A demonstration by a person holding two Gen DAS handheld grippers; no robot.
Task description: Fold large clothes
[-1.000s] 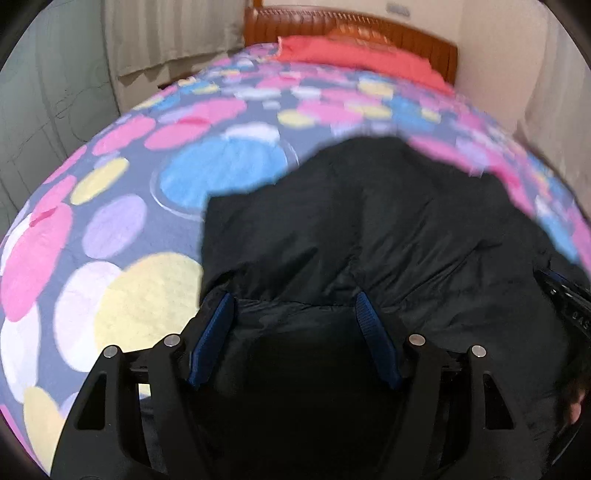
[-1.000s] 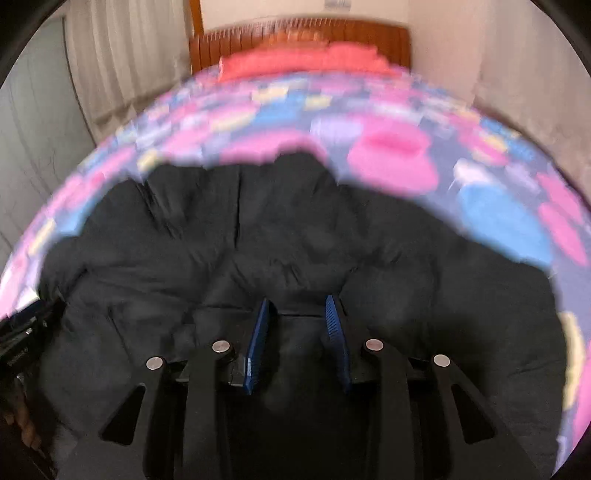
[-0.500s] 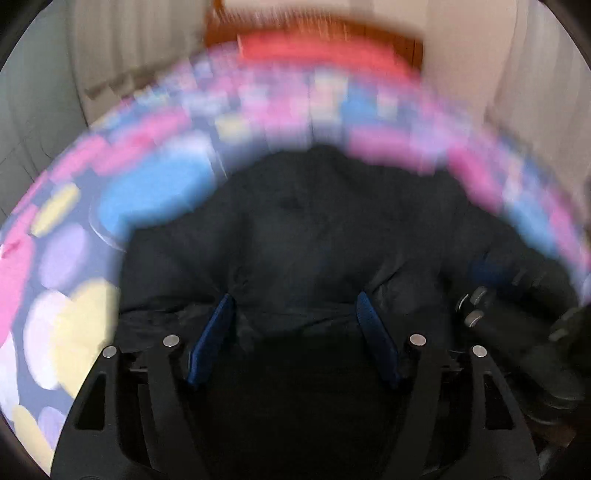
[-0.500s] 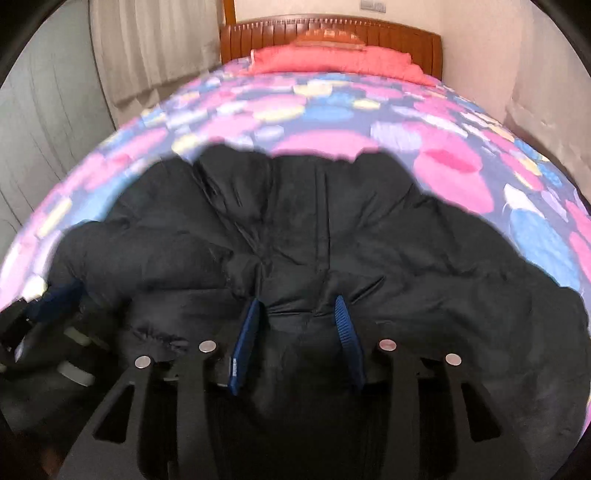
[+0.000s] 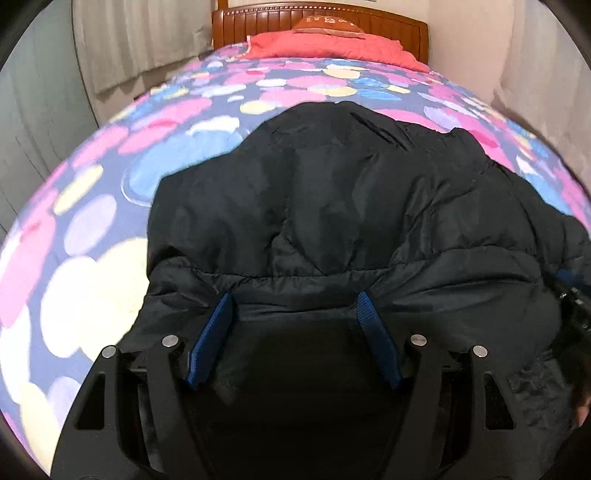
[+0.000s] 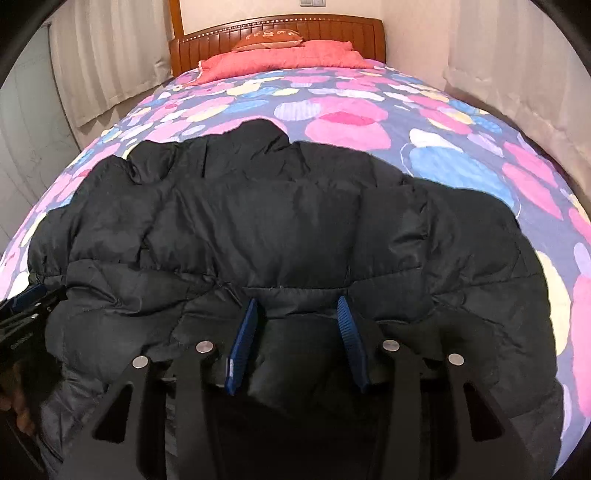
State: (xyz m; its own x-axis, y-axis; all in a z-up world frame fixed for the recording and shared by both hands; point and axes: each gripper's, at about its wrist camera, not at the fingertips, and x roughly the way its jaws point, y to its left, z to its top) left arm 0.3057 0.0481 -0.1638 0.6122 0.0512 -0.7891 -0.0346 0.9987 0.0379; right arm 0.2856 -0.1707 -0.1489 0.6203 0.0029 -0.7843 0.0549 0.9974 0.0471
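A large black puffer jacket [image 5: 332, 192] lies spread across a bed, with its near edge bunched toward me. My left gripper [image 5: 291, 306] stands wide on a thick fold of that edge, and the fabric fills the gap between its blue pads. My right gripper [image 6: 297, 306] grips the same near edge of the jacket [image 6: 277, 206] further right. Its jaws are set narrower, and padding bulges between the pads. Each gripper shows dimly at the edge of the other's view. A hand [image 6: 14, 387] shows at the lower left of the right wrist view.
The bed wears a spotted bedspread [image 5: 92, 229] in pink, blue and yellow. A red blanket [image 5: 325, 44] and a wooden headboard [image 6: 277, 29] are at the far end. Curtains [image 5: 129, 37] hang on the left, and a wall [image 6: 498, 55] stands on the right.
The right jaws stand wider than a second ago, with fabric still between them. Both grippers have shifted sideways, and the jacket's near edge has bunched into a ridge at the fingertips.
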